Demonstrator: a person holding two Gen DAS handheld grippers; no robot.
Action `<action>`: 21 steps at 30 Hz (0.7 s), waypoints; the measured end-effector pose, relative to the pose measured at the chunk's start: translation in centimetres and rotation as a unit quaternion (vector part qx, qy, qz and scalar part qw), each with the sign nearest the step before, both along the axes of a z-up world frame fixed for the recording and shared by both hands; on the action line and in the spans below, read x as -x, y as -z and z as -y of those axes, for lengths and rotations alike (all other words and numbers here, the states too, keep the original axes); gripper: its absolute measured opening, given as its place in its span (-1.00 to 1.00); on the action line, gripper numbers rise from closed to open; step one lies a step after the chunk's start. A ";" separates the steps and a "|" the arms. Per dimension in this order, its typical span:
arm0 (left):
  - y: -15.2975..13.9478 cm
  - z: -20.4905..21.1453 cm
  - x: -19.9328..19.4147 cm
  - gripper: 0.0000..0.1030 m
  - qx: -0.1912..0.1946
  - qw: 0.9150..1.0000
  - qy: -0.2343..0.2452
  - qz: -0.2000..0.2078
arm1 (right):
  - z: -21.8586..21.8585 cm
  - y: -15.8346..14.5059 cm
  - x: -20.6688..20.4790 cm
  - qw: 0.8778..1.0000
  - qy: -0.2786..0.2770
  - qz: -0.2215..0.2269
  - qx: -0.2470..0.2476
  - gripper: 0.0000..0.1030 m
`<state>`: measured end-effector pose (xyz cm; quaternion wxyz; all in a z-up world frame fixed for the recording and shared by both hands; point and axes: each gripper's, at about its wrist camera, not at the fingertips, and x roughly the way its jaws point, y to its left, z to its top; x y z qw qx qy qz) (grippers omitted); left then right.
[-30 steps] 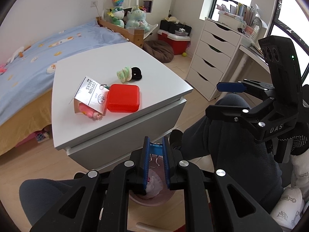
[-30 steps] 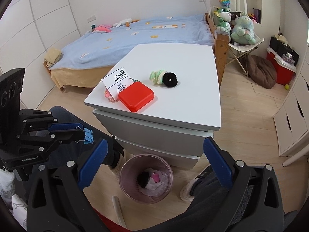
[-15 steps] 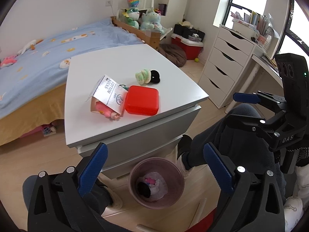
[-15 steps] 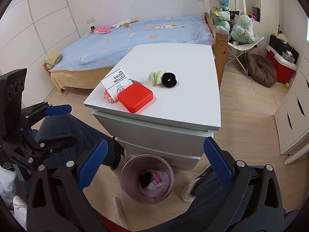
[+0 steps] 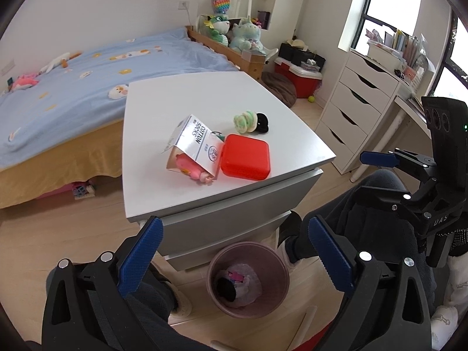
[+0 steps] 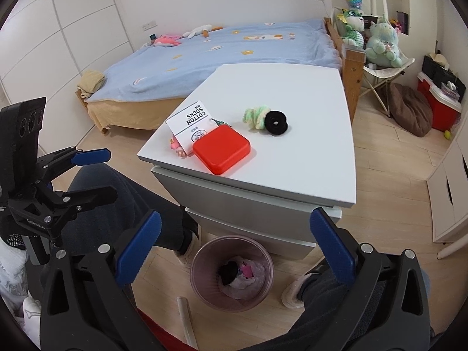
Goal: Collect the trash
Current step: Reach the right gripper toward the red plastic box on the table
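Both grippers empty, jaws spread wide. Left gripper (image 5: 234,251) hangs over the bin (image 5: 248,278) on the floor, nothing between the pads. Right gripper (image 6: 234,248) same: wide, nothing held, bin below it too.

Bin: pinkish, round, sits on the floor at the foot of the white drawer unit. Already holds a black lump, pink bits and crumpled clear film.

Tabletop (image 5: 175,99) items, left wrist view, clock read from the red box (image 5: 245,161):
- Sock packaging (image 5: 196,143) at 9 o'clock, touching the box edge. Printed "COTTON SOCKS". Folded card standing like a tent, open end toward cam, pink soft thing (image 5: 190,169) poking out underneath.
- Green fuzzy scrunchie (image 5: 245,121) at 12, apart from the box; black scrunchie (image 5: 261,122) pressed against it.

Likely next trash = the card packaging (judgement). Handling: v. light, thin card, flexes and creases easily, surface looks glossy so may slip. Best hold: pinch across the raised fold ridge at top, or one pad inside the open mouth, one outside. A hard squeeze does no harm since it's trash anyway. Risk: pink item inside may drop out or come along; can't tell if attached.

Red box: rigid plastic, smooth, wide for jaws. Prob. not trash.
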<state>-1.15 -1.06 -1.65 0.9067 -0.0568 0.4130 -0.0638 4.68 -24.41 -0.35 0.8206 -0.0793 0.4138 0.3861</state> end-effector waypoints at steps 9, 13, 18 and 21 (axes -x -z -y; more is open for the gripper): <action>0.2 -1.7 -0.2 0.86 0.005 1.000 -0.017 -0.003 | -3.6 -1.4 -2.1 0.998 -0.056 0.016 0.017 0.94; 0.1 -2.1 -0.1 0.86 0.010 1.000 -0.023 -0.001 | -5.7 -1.5 -3.2 0.995 -0.092 0.022 0.039 0.94; 0.0 -2.5 0.0 0.86 0.015 1.000 -0.026 0.001 | -8.1 -0.8 -4.9 0.990 -0.128 0.015 0.056 0.94; 0.0 -2.6 0.0 0.86 0.017 0.999 -0.027 0.001 | -9.4 -0.1 -5.7 0.986 -0.145 0.013 0.076 0.94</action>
